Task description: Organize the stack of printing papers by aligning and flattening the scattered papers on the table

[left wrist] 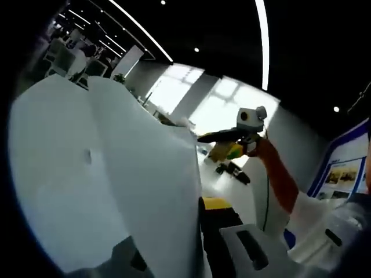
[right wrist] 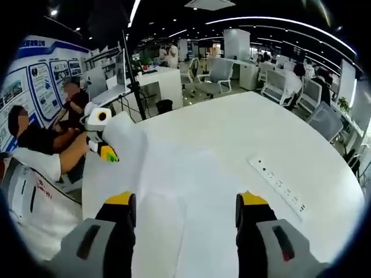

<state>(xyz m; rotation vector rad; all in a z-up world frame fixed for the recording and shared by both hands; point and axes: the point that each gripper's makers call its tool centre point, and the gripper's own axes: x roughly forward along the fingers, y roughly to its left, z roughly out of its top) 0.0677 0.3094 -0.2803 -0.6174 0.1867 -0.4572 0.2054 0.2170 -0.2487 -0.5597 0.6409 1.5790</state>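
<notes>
Paper sheet (left wrist: 104,174) upright between left tongs (left wrist: 185,243); right tongs (right wrist: 185,211) apart.

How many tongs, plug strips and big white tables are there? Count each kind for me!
Tongs: 2 (left tongs gripping the papers, right tongs open)
Plug strip: 1
White table: 1
Total: 4

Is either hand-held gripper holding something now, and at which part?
The left hand-held gripper holds the papers at their edge, lifted from the table. The right hand-held gripper is open and holds nothing.
</notes>
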